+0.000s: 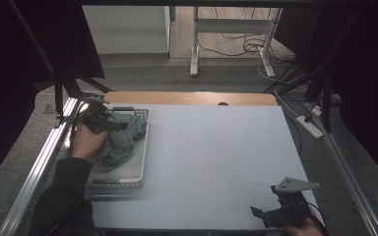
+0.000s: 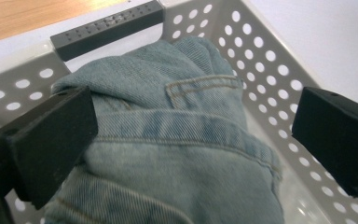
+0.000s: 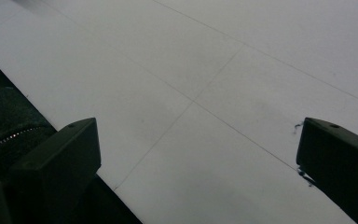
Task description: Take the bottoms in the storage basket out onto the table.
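Observation:
A crumpled pair of blue jeans [image 1: 123, 137] lies in a grey perforated basket [image 1: 142, 147] at the table's left. My left gripper [image 1: 120, 126] hovers over the basket's far end, open, its jaws spread wide on either side of the denim [image 2: 182, 135] without closing on it. A back pocket and seams of the jeans face that camera. My right gripper [image 1: 263, 216] rests low near the table's front right corner, open, with bare white tabletop [image 3: 205, 93] between its jaws.
The basket's dark handle [image 2: 107, 28] sits at its far end, with its perforated wall [image 2: 261, 60] on the right. A wooden strip [image 1: 192, 98] borders the table's far edge. Metal rails [image 1: 44, 162] run along both sides. Cables lie on the floor beyond.

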A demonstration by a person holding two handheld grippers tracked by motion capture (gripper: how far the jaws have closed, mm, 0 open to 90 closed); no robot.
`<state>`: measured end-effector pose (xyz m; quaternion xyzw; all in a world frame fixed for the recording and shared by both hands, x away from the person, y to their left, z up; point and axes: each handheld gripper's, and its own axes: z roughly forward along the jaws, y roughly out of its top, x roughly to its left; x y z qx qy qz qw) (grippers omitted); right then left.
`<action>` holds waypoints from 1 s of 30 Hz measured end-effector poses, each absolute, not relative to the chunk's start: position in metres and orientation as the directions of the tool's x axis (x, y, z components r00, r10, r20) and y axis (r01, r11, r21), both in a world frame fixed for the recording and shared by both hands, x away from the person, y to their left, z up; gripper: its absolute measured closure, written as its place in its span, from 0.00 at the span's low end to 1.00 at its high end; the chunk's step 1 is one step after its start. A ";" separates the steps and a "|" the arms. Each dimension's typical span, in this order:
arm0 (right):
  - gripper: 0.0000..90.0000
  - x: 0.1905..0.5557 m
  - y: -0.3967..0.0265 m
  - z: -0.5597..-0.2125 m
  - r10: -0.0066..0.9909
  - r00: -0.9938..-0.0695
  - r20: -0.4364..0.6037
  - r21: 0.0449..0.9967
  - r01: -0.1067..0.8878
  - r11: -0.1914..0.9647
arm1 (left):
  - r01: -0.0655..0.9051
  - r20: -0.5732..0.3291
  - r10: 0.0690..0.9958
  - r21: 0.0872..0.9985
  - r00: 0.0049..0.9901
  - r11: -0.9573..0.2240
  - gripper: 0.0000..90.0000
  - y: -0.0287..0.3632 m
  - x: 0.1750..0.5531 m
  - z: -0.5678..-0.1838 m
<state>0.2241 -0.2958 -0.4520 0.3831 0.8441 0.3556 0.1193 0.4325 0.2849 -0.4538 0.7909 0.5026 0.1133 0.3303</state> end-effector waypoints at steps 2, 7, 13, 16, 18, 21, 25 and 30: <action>0.00 0.224 -0.296 -0.452 0.732 -0.677 0.073 0.692 0.563 0.452 | 0.722 -0.125 0.878 0.628 0.461 -0.290 0.00 0.283 0.436 -0.456; 0.00 0.224 -0.296 -0.452 0.731 -0.678 0.073 0.690 0.564 0.453 | 0.740 -0.110 0.887 0.602 0.448 -0.298 0.00 0.283 0.444 -0.464; 0.00 0.224 -0.296 -0.452 0.731 -0.678 0.073 0.691 0.563 0.453 | 0.754 -0.109 0.888 0.581 0.447 -0.308 0.00 0.281 0.448 -0.473; 0.00 0.225 -0.296 -0.452 0.731 -0.679 0.073 0.688 0.565 0.456 | 0.770 -0.122 0.881 0.549 0.458 -0.324 0.00 0.280 0.449 -0.478; 0.00 0.224 -0.295 -0.452 0.730 -0.680 0.071 0.688 0.564 0.458 | 0.777 -0.132 0.882 0.544 0.451 -0.316 0.00 0.280 0.449 -0.482; 0.00 0.224 -0.295 -0.452 0.728 -0.682 0.065 0.685 0.561 0.464 | 0.783 -0.131 0.882 0.532 0.452 -0.322 0.00 0.280 0.450 -0.485; 0.00 0.225 -0.295 -0.453 0.729 -0.682 0.065 0.683 0.563 0.466 | 0.804 -0.124 0.893 0.501 0.432 -0.320 0.00 0.277 0.454 -0.490; 0.00 0.224 -0.295 -0.453 0.727 -0.684 0.062 0.681 0.561 0.471 | 0.819 -0.054 0.909 0.458 0.414 -0.346 0.00 0.270 0.457 -0.498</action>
